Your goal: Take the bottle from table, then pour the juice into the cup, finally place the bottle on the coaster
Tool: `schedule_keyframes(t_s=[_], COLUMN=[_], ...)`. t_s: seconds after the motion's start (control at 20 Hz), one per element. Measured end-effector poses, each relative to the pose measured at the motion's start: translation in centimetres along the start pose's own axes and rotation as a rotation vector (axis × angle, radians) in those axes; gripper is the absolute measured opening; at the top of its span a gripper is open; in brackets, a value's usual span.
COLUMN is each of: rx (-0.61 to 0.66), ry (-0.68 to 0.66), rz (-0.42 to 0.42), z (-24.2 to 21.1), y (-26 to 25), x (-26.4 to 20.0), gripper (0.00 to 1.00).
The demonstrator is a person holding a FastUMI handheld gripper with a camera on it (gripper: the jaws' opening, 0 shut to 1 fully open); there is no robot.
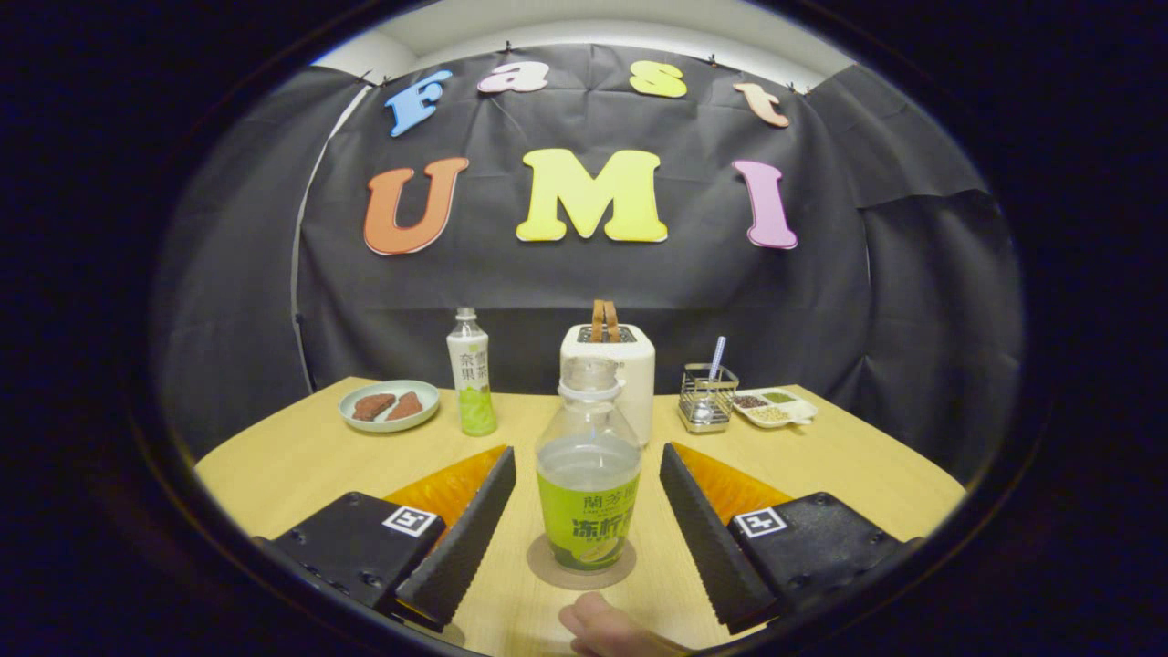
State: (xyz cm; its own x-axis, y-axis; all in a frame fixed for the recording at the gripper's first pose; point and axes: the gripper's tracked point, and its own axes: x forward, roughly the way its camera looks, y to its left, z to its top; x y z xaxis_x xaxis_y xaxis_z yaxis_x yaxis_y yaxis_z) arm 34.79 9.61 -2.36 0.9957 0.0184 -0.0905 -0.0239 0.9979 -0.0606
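The bottle (pixel 588 474) stands upright on the coaster (pixel 581 562), centred between the spread, untouching fingers of the gripper (pixel 588 511).

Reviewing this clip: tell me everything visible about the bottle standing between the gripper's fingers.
The juice bottle is clear plastic with a green label wrapped round its lower body and no cap on its ringed neck. Pale liquid fills it to about the label's top. It stands upright on a round brown coaster, between the open fingers of the gripper, neither touching it.
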Motion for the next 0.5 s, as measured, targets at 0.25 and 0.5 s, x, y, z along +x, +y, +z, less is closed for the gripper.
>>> schedule_keyframes(t_s=[0.25, 0.5], rx=[-0.007, 0.001], ry=[-0.036, -0.039], rz=[-0.003, 0.002], z=[2.1, 3.0], y=[0.3, -0.3], x=[-6.8, -15.0], gripper=[1.00, 1.00])
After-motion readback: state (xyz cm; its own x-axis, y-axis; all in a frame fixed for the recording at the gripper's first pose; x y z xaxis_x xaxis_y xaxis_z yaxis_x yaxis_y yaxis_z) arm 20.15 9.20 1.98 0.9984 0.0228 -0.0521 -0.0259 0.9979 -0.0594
